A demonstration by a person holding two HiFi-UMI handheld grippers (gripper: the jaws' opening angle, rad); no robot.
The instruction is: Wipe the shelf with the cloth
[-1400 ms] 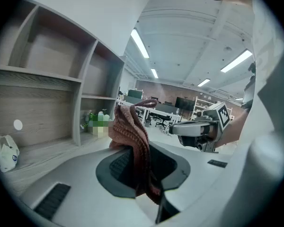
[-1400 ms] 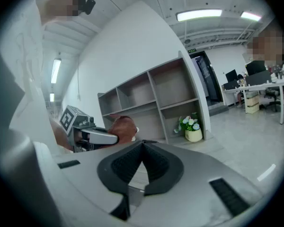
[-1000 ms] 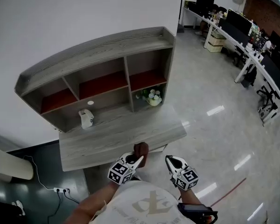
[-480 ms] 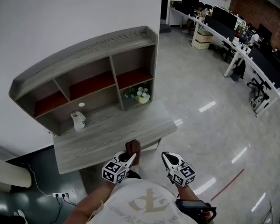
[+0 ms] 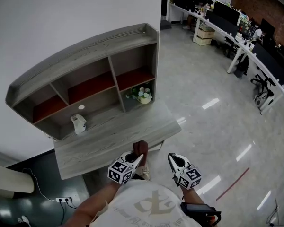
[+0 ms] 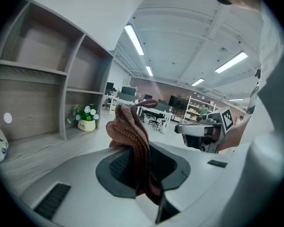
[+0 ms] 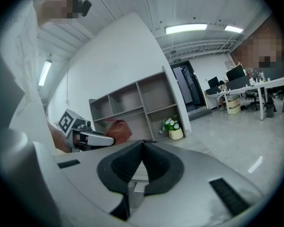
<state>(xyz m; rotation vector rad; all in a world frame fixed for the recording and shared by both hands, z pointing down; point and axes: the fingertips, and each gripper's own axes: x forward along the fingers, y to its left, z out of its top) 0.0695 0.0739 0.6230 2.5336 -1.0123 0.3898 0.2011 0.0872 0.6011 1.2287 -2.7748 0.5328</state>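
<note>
Although its lower end is buried between the pads, the cloth [image 6: 131,129] shows plainly as a reddish-brown, ribbed knit, bunched into folds that stand up above the jaws of the left gripper [image 5: 137,160], which are clamped on it. From the head view only a small dark-red lump of it can be seen, held just past the near edge of the desk top [image 5: 118,136]; whether it touches the wood cannot be told.

Beside it, a little apart, the right gripper [image 5: 174,162] has its jaws pressed together with nothing between them.

That desk top is the lower board of the shelf [image 5: 85,56], a grey wood-grain unit against a white wall, with open compartments whose upper row has red-brown floors. A flower pot [image 5: 143,95] with pale blooms sits in the lower right compartment, and a small white item [image 5: 77,124], too small to identify, stands on the board at the left.

Round this lies a pale glossy floor [image 5: 203,89] with streaks of reflected light. Office desks with monitors [image 5: 236,27] run along the far right, and a power strip [image 5: 62,200] with its cable lies on darker flooring at lower left. The person's torso is cut off by the bottom edge.
</note>
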